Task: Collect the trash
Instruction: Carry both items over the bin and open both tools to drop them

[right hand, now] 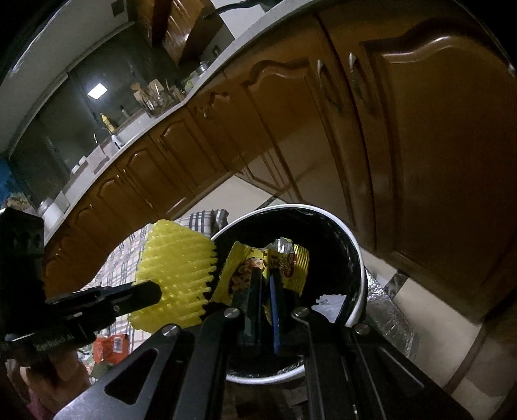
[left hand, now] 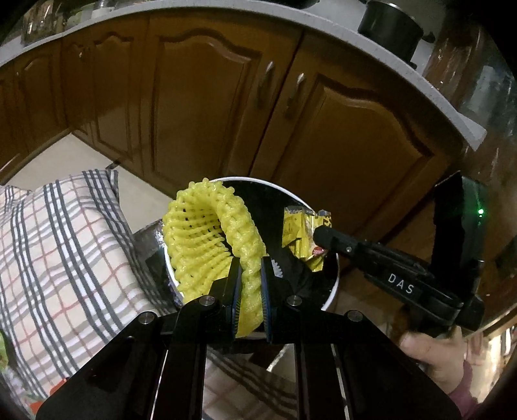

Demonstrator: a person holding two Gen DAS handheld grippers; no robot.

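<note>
Below the grey countertop edge (left hand: pixel 206 9) and the row of brown cabinet doors (left hand: pixel 200 106), a white-rimmed bin (right hand: pixel 358 258) with a black liner stands on the floor, its mouth open and facing up. Beige floor (right hand: pixel 226 197) lies bare between the bin and the cabinets, while a checked cloth (left hand: pixel 58 245) crowds the bin's left side and silver foil (right hand: pixel 384 307) lies by its right.

White letters "DAS" are printed on the right gripper's arm in the left wrist view; the snack wrapper's printing is too blurred to read.

The left gripper (left hand: pixel 251 284) has its jaws clamped on a yellow foam fruit net (left hand: pixel 206 239), which hangs at the bin's left rim, partly over the opening. The right gripper (right hand: pixel 263 281) has its jaws pressed nearly together on a yellow snack wrapper (right hand: pixel 287 258), held over the bin's black interior. A hand (left hand: pixel 433 352) grips the right gripper's handle.
</note>
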